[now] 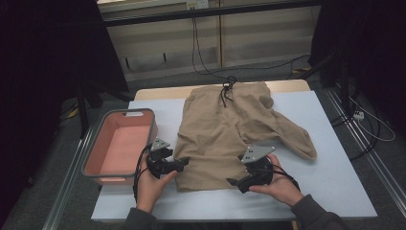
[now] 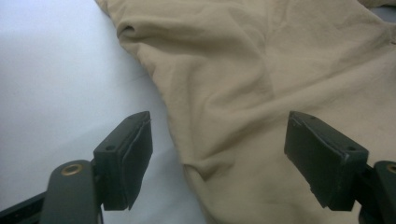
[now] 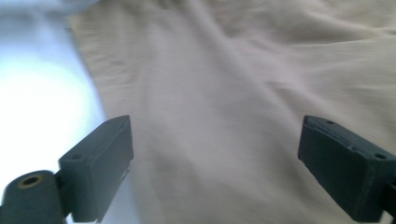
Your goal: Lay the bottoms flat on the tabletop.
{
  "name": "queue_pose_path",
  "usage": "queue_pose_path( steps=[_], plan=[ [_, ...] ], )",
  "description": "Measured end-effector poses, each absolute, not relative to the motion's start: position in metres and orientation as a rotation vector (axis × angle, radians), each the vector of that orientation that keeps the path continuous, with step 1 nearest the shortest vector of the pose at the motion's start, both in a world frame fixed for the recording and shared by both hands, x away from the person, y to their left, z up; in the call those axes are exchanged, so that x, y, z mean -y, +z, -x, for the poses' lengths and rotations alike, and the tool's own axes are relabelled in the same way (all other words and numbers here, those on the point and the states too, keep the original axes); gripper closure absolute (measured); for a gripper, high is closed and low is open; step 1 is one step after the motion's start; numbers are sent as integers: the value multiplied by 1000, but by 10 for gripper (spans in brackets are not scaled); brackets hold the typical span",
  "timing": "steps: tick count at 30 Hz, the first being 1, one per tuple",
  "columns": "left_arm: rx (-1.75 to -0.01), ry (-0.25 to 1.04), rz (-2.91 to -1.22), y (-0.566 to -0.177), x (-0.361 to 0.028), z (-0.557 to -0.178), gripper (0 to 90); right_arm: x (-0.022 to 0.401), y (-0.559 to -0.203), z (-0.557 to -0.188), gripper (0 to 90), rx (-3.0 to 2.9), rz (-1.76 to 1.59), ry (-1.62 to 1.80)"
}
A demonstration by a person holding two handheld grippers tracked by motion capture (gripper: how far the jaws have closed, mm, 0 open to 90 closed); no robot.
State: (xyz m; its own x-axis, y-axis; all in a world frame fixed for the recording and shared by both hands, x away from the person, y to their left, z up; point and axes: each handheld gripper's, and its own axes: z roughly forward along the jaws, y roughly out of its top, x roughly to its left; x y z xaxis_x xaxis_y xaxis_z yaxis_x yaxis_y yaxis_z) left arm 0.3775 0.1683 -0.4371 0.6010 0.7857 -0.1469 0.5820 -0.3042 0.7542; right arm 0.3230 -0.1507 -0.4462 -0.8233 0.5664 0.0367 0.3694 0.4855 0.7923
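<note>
2 open grippers' fingers point(image 2: 133, 158) straddle tan shorts point(image 1: 225, 129).

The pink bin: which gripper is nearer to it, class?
Left. The left gripper sits just right of the bin, at the shorts' edge; the right gripper is across the shorts.
</note>
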Motion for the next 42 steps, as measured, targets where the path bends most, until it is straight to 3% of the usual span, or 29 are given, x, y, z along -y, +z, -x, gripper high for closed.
queue_pose_path(
  steps=[12, 20, 29, 42],
  plan=[
    [-1065, 326, -1997, -434, -168, -377, 187, 123, -446, -319, 353, -2571, -697, 1293],
    [-1060, 323, -1990, -433, -168, -377, 184, 117, -450, -317, 383, -2604, -664, 1279],
    [-1067, 321, -1989, -434, -169, -377, 186, 111, -452, -314, 494, -2630, -596, 1285],
    [-1072, 325, -1985, -433, -170, -377, 188, 97, -459, -309, 535, -2686, -517, 1253]
  ],
)
